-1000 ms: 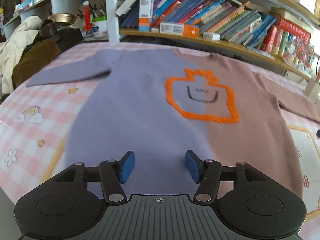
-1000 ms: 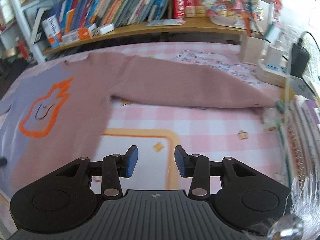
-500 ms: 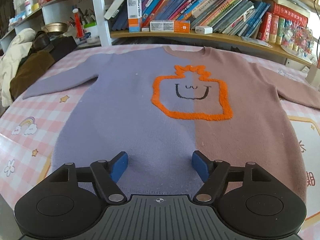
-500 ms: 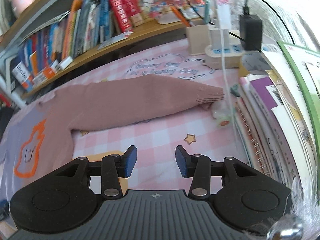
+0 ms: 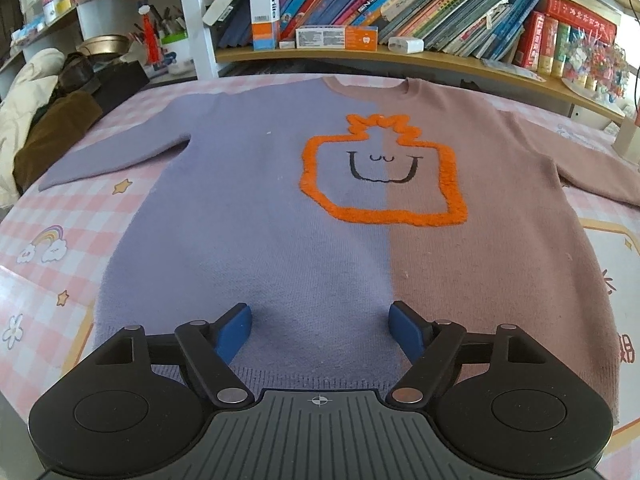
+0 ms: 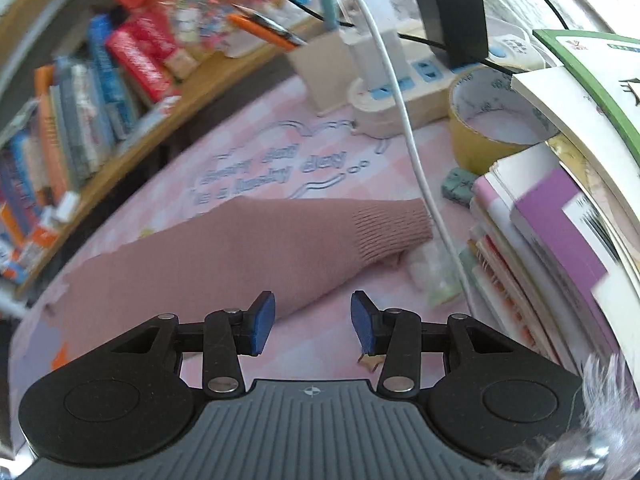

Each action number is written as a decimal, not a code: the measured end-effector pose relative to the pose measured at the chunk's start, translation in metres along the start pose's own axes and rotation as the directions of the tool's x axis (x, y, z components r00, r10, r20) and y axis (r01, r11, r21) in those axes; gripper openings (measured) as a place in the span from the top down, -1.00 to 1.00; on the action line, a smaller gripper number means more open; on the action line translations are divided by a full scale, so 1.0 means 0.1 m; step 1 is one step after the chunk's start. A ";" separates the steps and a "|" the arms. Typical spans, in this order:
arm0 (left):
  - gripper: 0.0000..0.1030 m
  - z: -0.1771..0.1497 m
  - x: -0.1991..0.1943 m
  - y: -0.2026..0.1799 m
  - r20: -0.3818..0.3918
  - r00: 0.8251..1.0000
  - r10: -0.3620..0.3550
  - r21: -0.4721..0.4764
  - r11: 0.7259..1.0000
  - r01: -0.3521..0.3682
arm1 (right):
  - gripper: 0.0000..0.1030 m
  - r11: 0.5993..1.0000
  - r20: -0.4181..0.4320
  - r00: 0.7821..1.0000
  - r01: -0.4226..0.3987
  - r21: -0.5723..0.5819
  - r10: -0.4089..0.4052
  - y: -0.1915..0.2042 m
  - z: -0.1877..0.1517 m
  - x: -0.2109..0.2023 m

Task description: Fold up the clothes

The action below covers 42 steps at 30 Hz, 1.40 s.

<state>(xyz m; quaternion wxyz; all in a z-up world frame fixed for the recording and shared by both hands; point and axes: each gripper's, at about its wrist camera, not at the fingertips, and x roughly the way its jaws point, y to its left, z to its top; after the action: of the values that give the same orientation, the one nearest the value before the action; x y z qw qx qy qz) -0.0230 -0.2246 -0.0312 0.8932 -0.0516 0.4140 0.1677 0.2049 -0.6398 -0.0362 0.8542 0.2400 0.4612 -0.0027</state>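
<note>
One sweater, half lilac, half dusty pink, lies flat, unfolded, on the bench. Left gripper at hem, 6 o'clock, jaws apart; right gripper nr pink cuff, jaws apart. Soft, limp knit, prob. light; pinch cuff or hem edge.

Ahead of you a wooden shelf curves along the back, packed with leaning books. To your left a white post divides it from shelves holding jars, a brass bowl and a cup of pens. The surface wears a pink checked cloth printed with stars and rainbows. On your right stand a stack of books, a power strip with a black adapter plugged in, and a roll of tape. Daylight brightens the right side.
</note>
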 end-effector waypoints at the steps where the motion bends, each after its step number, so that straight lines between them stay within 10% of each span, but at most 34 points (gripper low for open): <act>1: -0.51 0.00 0.00 0.00 -0.001 1.000 0.000 -0.003 1.000 0.000 | 0.22 1.000 -0.002 1.000 0.007 -0.004 -0.007 0.02 0.03 0.02; 4: -0.51 0.00 0.00 0.02 -0.002 1.000 0.001 -0.013 1.000 -0.001 | 0.24 0.999 0.001 1.000 0.015 0.035 -0.015 0.03 0.10 0.09; 9: -0.52 0.00 0.00 0.04 0.001 1.000 0.008 -0.026 1.000 -0.008 | 0.88 0.999 0.128 0.991 -0.052 0.010 0.050 0.11 0.21 -0.03; 14: -0.52 0.03 0.01 0.05 0.007 1.000 0.016 -0.036 0.999 -0.015 | 0.90 0.907 0.346 0.870 -0.225 -0.355 0.351 0.53 0.12 -0.63; 20: -0.52 0.03 0.01 0.07 0.012 1.000 0.017 -0.045 0.999 -0.017 | 0.90 0.986 0.157 0.986 -0.034 -0.163 0.060 0.27 0.08 -0.10; 32: -0.52 0.01 0.00 0.14 0.012 1.000 0.016 -0.041 0.999 -0.015 | 0.87 0.991 0.108 0.992 0.082 -0.106 -0.070 0.08 0.05 0.12; 37: -0.52 0.01 -0.04 0.29 0.030 0.999 0.033 -0.057 0.998 -0.032 | 0.27 0.991 0.113 0.991 0.081 -0.109 -0.069 0.09 0.02 0.06; 42: -0.52 0.02 -0.08 0.47 0.052 0.997 0.057 -0.076 0.996 -0.053 | 0.23 0.989 0.095 0.995 0.037 -0.141 -0.024 0.24 -0.21 -0.12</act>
<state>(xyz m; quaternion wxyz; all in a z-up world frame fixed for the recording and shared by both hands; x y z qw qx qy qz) -0.0424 -0.1819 -0.0214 0.8965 -0.0691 0.3845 0.2090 0.1865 -0.6123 -0.0262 0.8896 0.1706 0.4236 0.0060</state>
